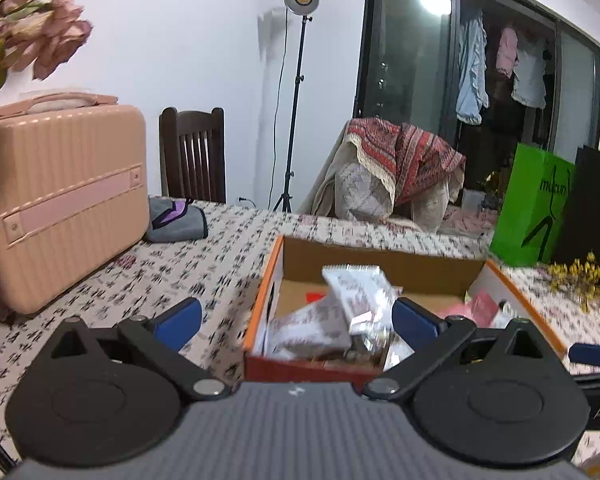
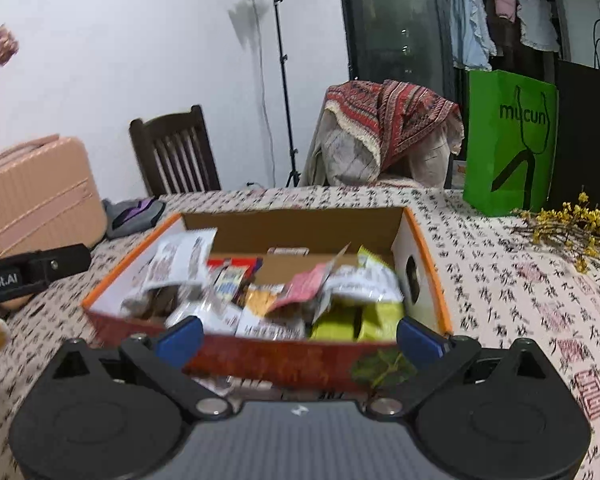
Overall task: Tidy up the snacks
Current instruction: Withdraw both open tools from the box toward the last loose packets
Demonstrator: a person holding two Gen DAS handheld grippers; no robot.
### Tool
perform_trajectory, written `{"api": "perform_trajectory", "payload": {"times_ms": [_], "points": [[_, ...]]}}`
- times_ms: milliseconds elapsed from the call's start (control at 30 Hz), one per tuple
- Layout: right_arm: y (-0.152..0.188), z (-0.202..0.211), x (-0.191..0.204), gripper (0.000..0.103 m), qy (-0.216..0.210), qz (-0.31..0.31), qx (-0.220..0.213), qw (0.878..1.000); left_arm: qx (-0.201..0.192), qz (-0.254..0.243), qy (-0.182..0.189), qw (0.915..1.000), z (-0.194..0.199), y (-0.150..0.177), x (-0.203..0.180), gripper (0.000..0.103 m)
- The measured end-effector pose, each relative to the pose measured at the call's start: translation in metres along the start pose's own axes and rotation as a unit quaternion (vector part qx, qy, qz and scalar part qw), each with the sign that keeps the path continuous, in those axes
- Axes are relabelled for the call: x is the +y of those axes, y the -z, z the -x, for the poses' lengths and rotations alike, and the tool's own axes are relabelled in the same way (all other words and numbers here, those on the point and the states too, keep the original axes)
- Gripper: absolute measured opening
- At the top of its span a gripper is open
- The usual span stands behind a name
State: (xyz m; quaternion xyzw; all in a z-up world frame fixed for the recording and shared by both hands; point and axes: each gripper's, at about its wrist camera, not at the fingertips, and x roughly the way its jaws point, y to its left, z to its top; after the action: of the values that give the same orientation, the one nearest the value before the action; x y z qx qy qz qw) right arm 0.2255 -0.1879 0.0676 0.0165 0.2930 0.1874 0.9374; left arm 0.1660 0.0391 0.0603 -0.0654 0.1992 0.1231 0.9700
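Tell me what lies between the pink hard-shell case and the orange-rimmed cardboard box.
In the right wrist view, a grey and purple pouch lies between the case and the box.

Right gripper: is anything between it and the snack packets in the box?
Only the box's near wall. The right gripper, open, sits low before it; the snack packets lie just beyond, uncovered from above.

Black tool [image 1: 296, 322], blue pads [image 1: 179, 322], grey ribbed body.
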Motion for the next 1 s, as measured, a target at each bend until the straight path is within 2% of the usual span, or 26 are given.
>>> {"api": "perform_trajectory", "payload": {"times_ms": [233, 500, 767, 833, 1000], "points": [[0.029, 0.004, 0.013, 0.103, -0.014, 0.013, 0.041, 0.999, 0.034, -0.021, 0.012, 0.9991, 0.012, 0.032, 0.019, 0.103], [0.061, -0.011, 0.032, 0.103, -0.026, 0.030, 0.102, 0.994, 0.083, -0.013, 0.032, 0.9959, 0.008, 0.067, 0.047, 0.103], [0.062, -0.032, 0.045, 0.103, -0.029, 0.056, 0.126, 0.990, 0.114, 0.001, 0.043, 0.9925, -0.007, 0.087, 0.066, 0.103], [0.062, -0.040, 0.047, 0.103, -0.026, 0.059, 0.136, 0.989, 0.111, 0.003, 0.033, 0.9933, -0.006, 0.088, 0.066, 0.103], [0.064, -0.048, 0.050, 0.103, -0.011, 0.065, 0.128, 0.990, 0.110, 0.010, 0.044, 0.9929, -0.005, 0.089, 0.069, 0.103]]}}
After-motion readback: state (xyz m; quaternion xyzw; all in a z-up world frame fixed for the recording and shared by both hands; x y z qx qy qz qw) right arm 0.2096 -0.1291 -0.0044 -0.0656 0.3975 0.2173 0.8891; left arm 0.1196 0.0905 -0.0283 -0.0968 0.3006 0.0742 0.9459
